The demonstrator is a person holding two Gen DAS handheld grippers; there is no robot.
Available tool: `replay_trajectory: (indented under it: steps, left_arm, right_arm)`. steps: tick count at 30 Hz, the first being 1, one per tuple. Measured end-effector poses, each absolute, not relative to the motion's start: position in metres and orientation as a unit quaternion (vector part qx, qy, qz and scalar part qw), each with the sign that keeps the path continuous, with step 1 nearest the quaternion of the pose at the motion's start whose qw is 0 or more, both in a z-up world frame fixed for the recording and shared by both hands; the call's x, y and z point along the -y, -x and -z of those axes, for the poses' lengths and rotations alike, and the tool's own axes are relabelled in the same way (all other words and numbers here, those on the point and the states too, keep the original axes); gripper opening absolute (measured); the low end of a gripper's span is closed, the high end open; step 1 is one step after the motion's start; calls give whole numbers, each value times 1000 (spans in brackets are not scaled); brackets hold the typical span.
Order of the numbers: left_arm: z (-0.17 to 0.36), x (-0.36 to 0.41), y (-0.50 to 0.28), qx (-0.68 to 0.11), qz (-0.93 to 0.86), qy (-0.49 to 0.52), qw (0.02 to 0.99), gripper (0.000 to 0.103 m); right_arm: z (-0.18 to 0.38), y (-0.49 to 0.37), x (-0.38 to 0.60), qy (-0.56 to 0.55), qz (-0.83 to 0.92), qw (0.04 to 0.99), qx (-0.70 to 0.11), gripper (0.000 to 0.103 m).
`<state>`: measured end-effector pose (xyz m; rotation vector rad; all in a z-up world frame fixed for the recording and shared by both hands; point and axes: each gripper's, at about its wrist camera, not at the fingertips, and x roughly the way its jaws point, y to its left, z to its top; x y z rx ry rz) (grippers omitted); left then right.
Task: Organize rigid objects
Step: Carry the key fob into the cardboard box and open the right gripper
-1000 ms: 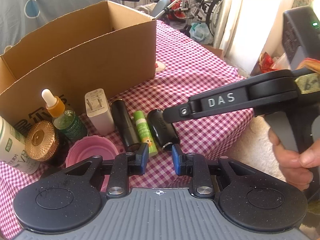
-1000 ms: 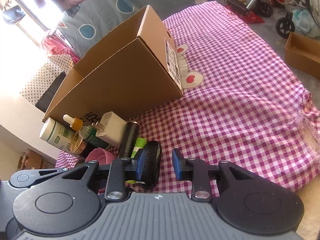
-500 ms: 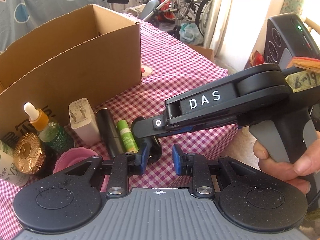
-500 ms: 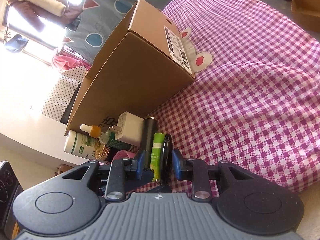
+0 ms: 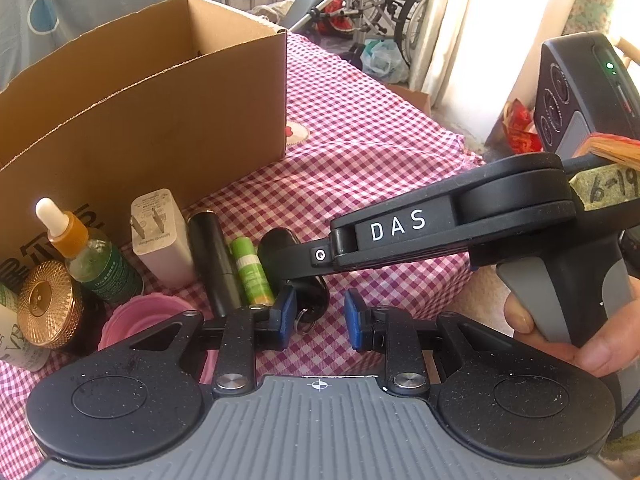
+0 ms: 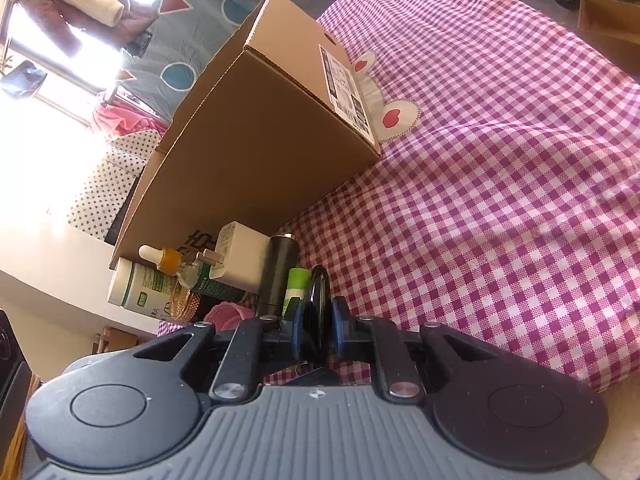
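Between the blue pads of the right gripper (image 6: 316,330), a black key fob (image 6: 318,300) stands on edge; the jaws have just been closing and now clamp it. Left gripper (image 5: 316,318): jaws at their narrowest, empty, pointing steeply down. At 9 o'clock of the fob lies a green tube (image 5: 250,270); at 11 o'clock stands the cardboard box (image 5: 160,120). A hand (image 5: 572,340) grips the right handle.
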<state>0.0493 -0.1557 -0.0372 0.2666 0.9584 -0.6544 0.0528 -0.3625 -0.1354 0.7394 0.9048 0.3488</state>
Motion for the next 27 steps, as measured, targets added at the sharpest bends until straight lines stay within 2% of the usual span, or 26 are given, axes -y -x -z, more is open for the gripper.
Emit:
replay_trajectory:
  steps: [10, 27]
  left_arm:
    - [44, 175, -54, -458, 318, -139, 818, 28]
    - [42, 172, -62, -463, 290, -123, 829, 32]
  right_arm:
    - [137, -41, 389, -377, -140, 814, -419, 17]
    - [130, -46, 368, -379, -147, 818, -408, 17]
